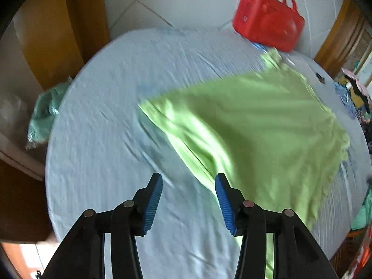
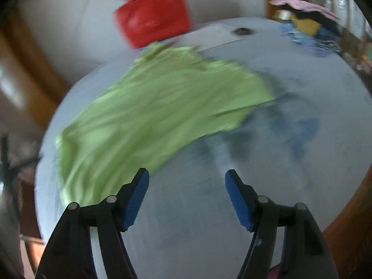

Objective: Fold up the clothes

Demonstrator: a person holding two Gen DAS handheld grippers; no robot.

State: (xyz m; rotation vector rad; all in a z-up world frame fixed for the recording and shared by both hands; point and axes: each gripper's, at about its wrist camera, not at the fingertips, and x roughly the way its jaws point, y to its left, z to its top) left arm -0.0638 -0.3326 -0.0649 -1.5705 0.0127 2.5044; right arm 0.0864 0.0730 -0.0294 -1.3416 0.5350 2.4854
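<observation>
A light green cloth garment [image 1: 255, 125] lies spread over the round surface covered in pale blue crinkled fabric [image 1: 111, 107], reaching from the near edge toward the far side, where a red plastic carry case with looped handles [image 1: 267, 18] stands just beyond its far corner. The left gripper [image 1: 188, 181] hangs above the garment's left edge with its blue ribbed pads wide apart and nothing between them; the right gripper [image 2: 187, 176] is likewise spread wide and empty, above bare covering just right of the garment's near right edge. Both views are smeared by motion (so the garment's layers and hems are hard to read). The main risk, as I judge it, is a pinch that catches the blue covering together with the garment, dragging the covering into the fold. A grab on only one layer, or at uneven points on each side, would skew the fold, and a wide sweep might knock the case.
</observation>
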